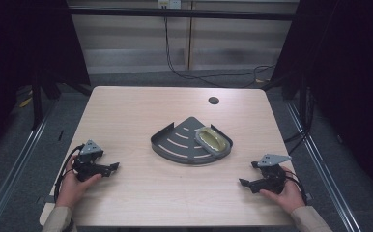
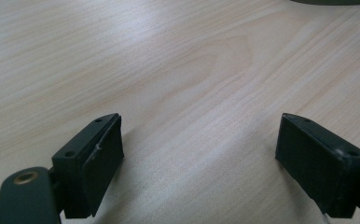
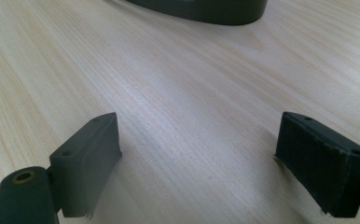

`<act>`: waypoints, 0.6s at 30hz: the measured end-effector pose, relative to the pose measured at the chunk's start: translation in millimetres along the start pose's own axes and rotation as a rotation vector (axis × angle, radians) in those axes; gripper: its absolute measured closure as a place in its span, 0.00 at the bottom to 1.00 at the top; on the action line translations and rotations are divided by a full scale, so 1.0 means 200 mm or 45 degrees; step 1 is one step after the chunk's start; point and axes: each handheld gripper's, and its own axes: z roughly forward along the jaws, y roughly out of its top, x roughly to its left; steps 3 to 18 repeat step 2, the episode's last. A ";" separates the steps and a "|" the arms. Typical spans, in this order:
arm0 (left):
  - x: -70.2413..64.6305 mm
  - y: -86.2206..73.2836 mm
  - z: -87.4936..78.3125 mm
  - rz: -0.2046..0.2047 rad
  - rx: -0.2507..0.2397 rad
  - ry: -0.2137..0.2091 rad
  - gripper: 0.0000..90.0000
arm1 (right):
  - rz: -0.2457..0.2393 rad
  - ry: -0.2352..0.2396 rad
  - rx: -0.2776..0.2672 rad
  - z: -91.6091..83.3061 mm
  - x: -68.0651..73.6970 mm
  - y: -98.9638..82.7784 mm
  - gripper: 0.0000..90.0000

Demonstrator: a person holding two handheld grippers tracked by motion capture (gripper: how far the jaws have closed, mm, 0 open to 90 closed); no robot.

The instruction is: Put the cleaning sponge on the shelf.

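High view: soap dish on tray

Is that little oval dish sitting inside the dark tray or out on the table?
Inside. The oval dish rests at the right corner of the fan-shaped tray, within its rim, not on the table.

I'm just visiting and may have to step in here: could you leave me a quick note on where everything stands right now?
Left gripper: open, resting low on the table at its left edge, holding nothing.
Right gripper: open, resting at the right edge, also holding nothing.
The dark fan-shaped tray sits mid-table, with a yellowish oval dish on its right part.
Done: nothing is gripped yet.
Left: probably reach in for the tray or dish.
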 end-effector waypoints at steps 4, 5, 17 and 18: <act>0.00 0.00 0.00 0.000 0.000 0.000 0.16 | 0.004 -0.001 0.010 0.00 0.00 0.00 0.14; 0.00 0.00 0.00 0.000 0.000 0.000 0.16 | 0.004 -0.001 0.010 0.00 0.00 0.00 0.14; 0.00 0.00 0.00 0.000 0.000 0.000 0.16 | 0.004 -0.001 0.010 0.00 0.00 0.00 0.14; 0.00 0.00 0.00 0.000 0.000 0.000 0.16 | 0.004 -0.001 0.010 0.00 0.00 0.00 0.14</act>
